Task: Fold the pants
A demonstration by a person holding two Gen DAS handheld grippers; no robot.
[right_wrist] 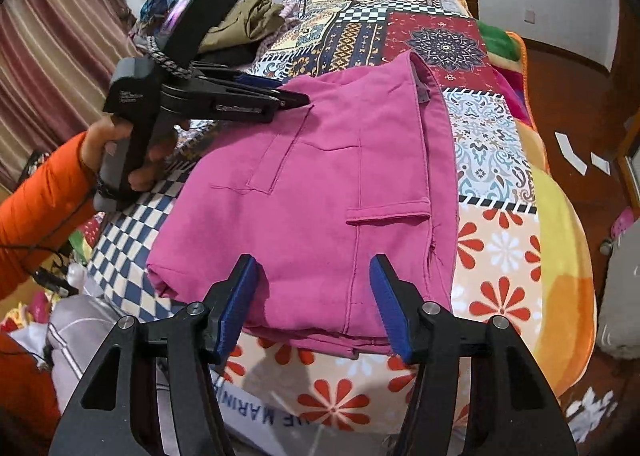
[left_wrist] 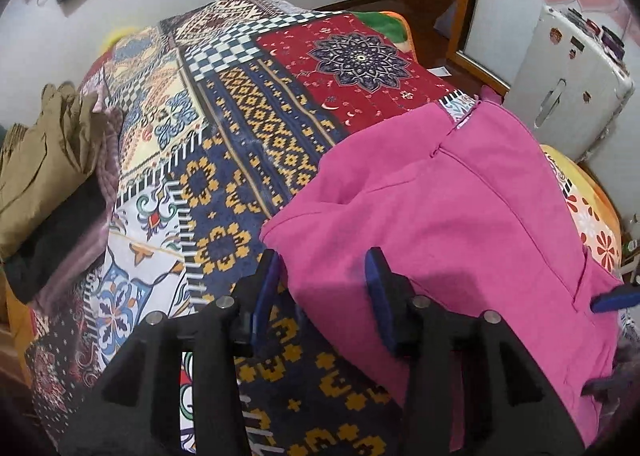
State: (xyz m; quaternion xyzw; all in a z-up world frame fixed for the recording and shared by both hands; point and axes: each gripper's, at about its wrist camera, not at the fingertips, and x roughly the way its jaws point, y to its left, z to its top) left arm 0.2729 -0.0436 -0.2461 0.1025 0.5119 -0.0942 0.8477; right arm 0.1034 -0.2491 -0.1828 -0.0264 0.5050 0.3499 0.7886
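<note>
The pink pants (left_wrist: 440, 208) lie folded into a compact rectangle on the patterned bedspread (left_wrist: 248, 160); they also show in the right wrist view (right_wrist: 320, 196), pocket side up. My left gripper (left_wrist: 324, 268) is open, its jaws straddling the near left edge of the pants, holding nothing. It also shows from the side in the right wrist view (right_wrist: 292, 96), hovering over the pants' far left corner. My right gripper (right_wrist: 314, 276) is open just above the near edge of the pants, empty. One of its blue fingertips (left_wrist: 612, 298) shows at the right in the left wrist view.
A pile of olive and dark clothes (left_wrist: 44, 160) sits at the bed's left side, also seen in the right wrist view (right_wrist: 244, 20). A white fridge (left_wrist: 568, 84) stands right of the bed. The bedspread (right_wrist: 496, 160) extends right of the pants. Wooden floor (right_wrist: 580, 68) lies beyond.
</note>
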